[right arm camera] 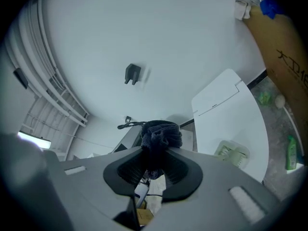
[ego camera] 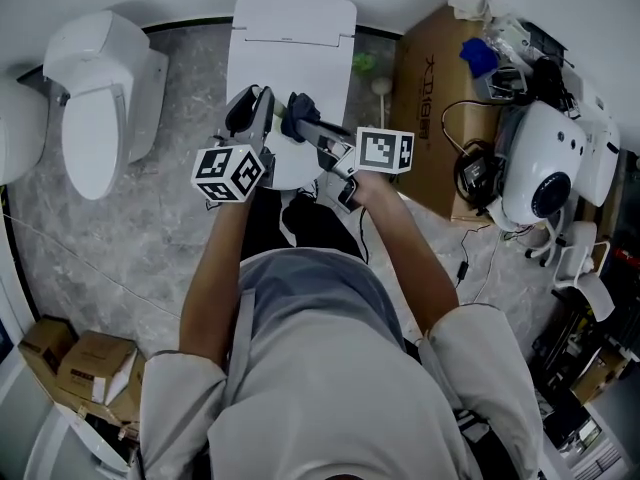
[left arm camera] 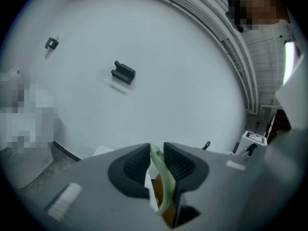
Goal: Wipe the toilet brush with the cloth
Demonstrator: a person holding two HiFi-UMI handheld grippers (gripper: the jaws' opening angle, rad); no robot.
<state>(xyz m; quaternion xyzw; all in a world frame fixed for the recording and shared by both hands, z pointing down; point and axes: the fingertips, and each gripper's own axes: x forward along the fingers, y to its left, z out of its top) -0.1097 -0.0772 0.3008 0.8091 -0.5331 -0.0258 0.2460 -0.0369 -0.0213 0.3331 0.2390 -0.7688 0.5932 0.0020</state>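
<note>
place: mock bathroom in a lab | signs: white ceramic toilet (ego camera: 95, 103) upper left; brown cardboard box (ego camera: 432, 118) upper right; white rounded machine (ego camera: 540, 183) with cables, right

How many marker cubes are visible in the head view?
2. One marker cube rides on the left gripper, whose tongs clamp the toilet brush; the other on the right gripper, holding the cloth. None seems hidden.

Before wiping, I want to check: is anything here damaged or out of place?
Nothing stands out. The left gripper grips the thin pale green brush handle, the right gripper the bunched dark cloth.
</note>
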